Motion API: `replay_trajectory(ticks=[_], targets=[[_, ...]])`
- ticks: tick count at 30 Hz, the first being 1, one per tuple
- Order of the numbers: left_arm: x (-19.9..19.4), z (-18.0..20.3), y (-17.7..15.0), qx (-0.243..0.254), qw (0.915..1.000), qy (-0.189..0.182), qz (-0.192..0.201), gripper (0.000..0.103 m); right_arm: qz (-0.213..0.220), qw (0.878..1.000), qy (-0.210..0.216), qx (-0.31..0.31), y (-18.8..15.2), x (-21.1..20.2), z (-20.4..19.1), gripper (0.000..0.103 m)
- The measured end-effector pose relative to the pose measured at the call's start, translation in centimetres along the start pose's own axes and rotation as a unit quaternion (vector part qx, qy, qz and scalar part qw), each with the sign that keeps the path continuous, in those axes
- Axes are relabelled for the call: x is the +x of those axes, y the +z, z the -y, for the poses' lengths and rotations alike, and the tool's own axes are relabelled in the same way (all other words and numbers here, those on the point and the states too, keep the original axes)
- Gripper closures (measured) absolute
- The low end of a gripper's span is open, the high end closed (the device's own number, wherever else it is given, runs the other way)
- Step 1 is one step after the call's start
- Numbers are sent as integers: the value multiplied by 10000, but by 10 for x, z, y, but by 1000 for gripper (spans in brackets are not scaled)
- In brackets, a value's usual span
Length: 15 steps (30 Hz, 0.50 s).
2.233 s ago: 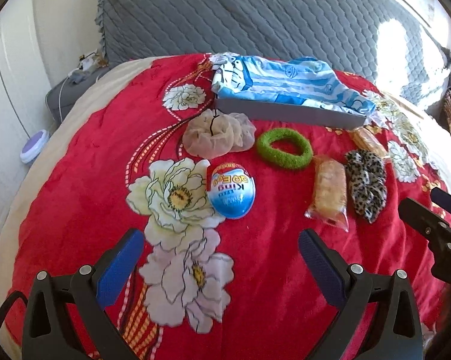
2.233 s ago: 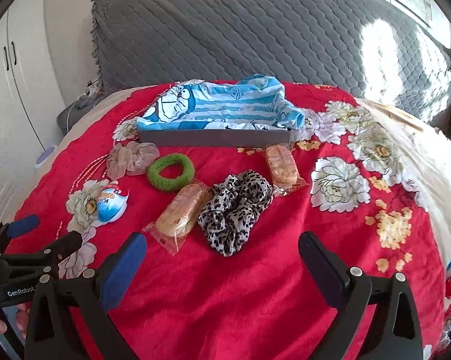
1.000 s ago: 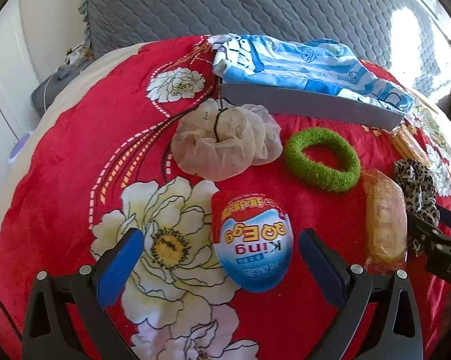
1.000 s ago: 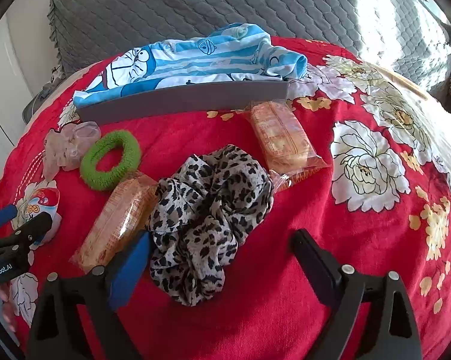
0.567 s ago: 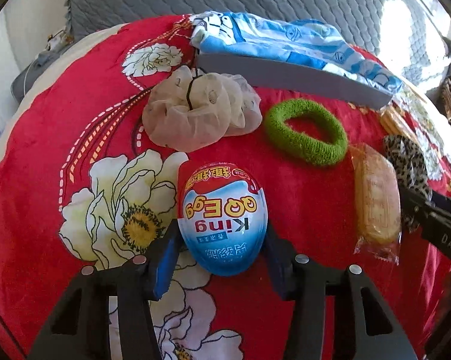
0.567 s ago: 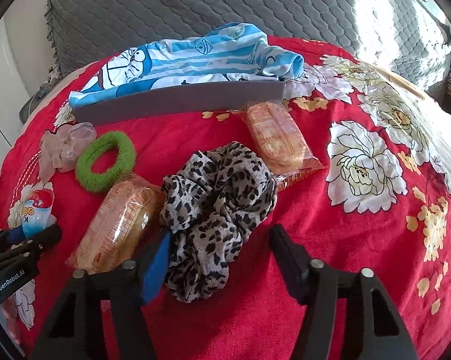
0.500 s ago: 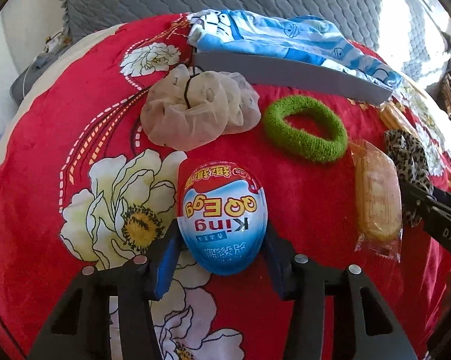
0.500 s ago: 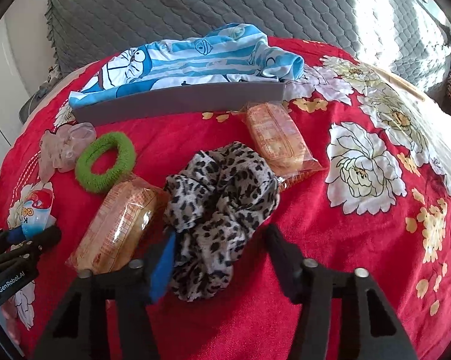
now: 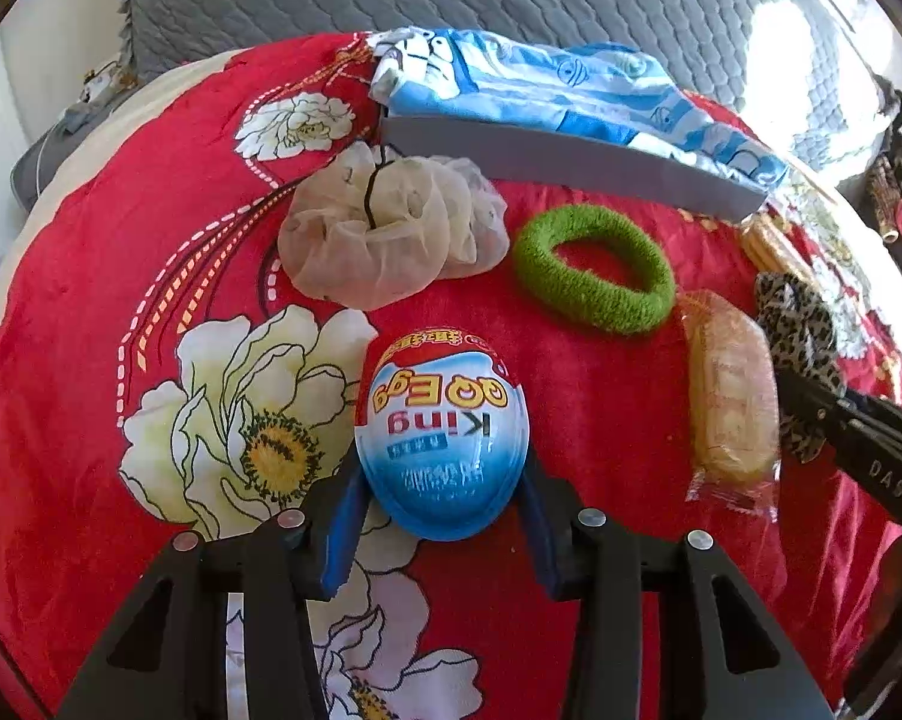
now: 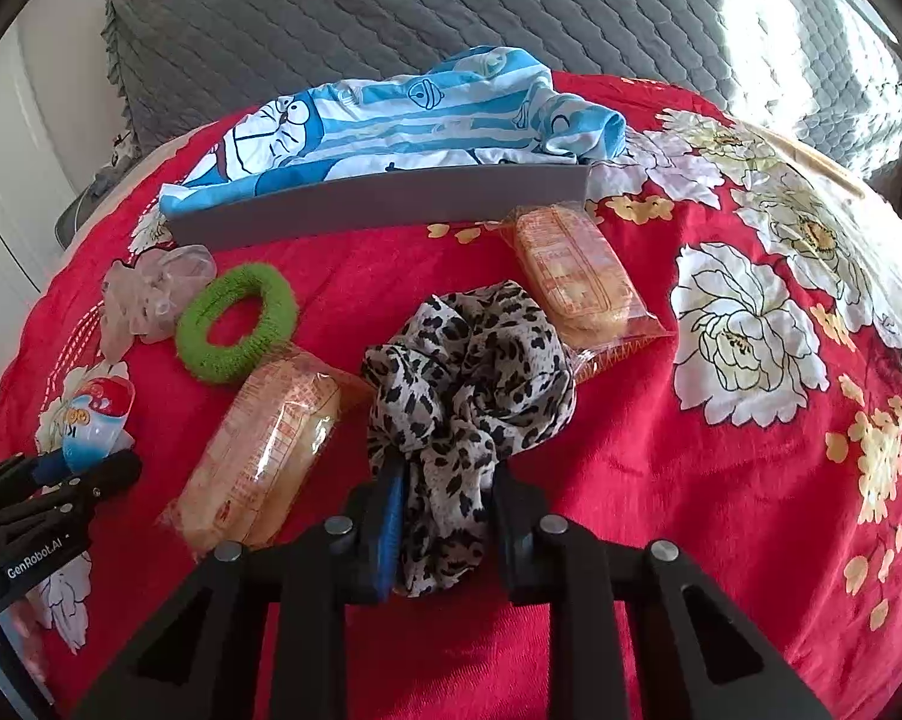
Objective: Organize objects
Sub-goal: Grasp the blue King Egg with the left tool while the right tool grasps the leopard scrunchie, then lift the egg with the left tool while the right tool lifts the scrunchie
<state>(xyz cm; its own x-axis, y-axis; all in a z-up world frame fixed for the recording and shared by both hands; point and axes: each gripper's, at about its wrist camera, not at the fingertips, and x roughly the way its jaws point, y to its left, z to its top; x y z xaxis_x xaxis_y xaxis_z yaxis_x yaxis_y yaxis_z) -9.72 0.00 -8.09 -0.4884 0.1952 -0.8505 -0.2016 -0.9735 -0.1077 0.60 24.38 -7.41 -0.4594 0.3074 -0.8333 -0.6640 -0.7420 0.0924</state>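
Note:
A blue and red toy egg (image 9: 442, 414) lies on the red flowered blanket (image 9: 91, 312). My left gripper (image 9: 442, 480) has its blue pads pressed on the egg's two sides, and its jaws are still closing. In the right wrist view a leopard-print scrunchie (image 10: 469, 378) lies mid-blanket. My right gripper (image 10: 445, 492) pinches the scrunchie's near end and is closing further, bunching the cloth. Each gripper shows at the edge of the other's view.
A green scrunchie (image 9: 595, 306) and a beige one (image 9: 385, 240) lie beyond the egg. Two wrapped snack packs (image 10: 265, 450) (image 10: 577, 276) flank the leopard scrunchie. A grey box (image 10: 391, 198) with blue striped cloth stands behind, before a grey headboard.
Both grippers came down to the blanket and closed: the left onto the toy egg, the right onto the leopard scrunchie, which bunched up narrower between the pads.

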Motion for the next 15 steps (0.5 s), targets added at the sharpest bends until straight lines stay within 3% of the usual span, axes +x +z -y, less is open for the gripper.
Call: replay_trajectory(ticks=[15], targets=[[-4,2,1,-48,9997,-106,204,59,21,10000,68,28,-5,-6,1,78]])
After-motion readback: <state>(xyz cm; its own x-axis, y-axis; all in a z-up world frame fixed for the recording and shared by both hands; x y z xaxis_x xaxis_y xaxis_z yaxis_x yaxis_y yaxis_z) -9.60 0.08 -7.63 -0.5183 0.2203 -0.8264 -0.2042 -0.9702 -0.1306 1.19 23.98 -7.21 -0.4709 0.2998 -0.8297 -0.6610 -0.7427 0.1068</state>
